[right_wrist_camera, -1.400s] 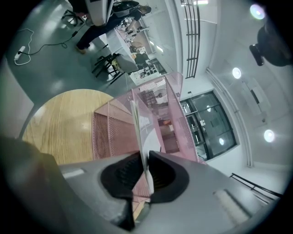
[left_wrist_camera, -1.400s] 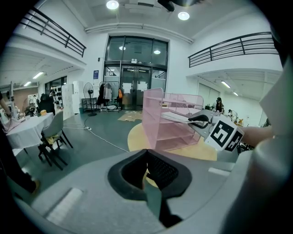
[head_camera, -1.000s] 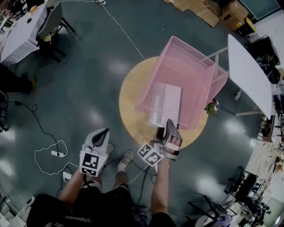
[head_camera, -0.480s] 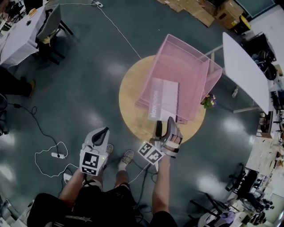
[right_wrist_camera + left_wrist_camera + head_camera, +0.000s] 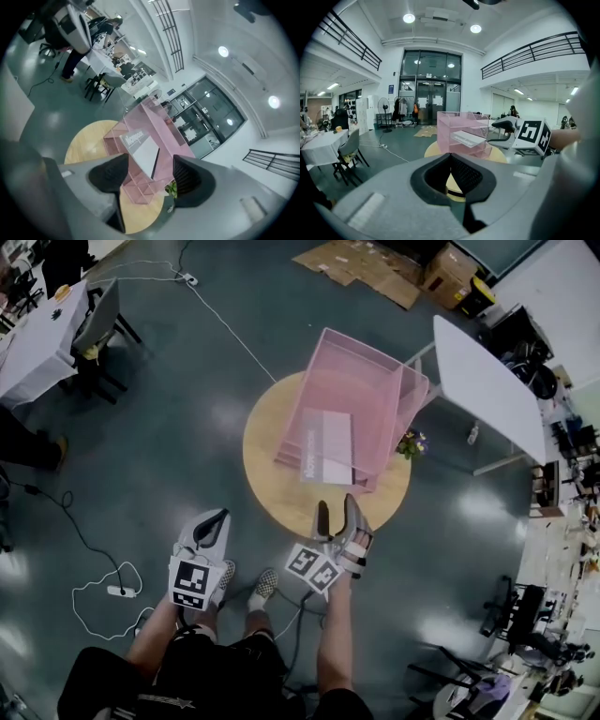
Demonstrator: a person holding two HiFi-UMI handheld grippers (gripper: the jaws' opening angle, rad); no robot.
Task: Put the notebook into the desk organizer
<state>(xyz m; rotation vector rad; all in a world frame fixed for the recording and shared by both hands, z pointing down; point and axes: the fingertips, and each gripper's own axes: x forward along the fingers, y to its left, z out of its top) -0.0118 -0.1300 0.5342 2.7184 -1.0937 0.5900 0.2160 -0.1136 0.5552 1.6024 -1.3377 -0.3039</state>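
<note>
A pink wire desk organizer [image 5: 361, 395] stands on a round wooden table [image 5: 272, 493]. A grey-and-white notebook [image 5: 326, 446] lies in its front shelf, its near edge sticking out. My right gripper [image 5: 336, 516] is open and empty, hovering over the table's near edge, short of the notebook. From the right gripper view, the notebook [image 5: 140, 147] and organizer [image 5: 161, 124] show between the spread fingers [image 5: 110, 173]. My left gripper [image 5: 210, 529] is shut, held low at the left over the floor. In the left gripper view, the organizer [image 5: 459, 124] is ahead.
A long white table [image 5: 487, 395] stands right of the organizer, with a small potted plant [image 5: 410, 442] at the round table's rim. A chair [image 5: 98, 310] and flattened cardboard [image 5: 356, 263] are farther off. A cable and power strip [image 5: 117, 591] lie on the floor at left.
My right gripper has opened and drawn back from the notebook's near edge toward me. The notebook stays in the organizer. The left gripper has not moved.
</note>
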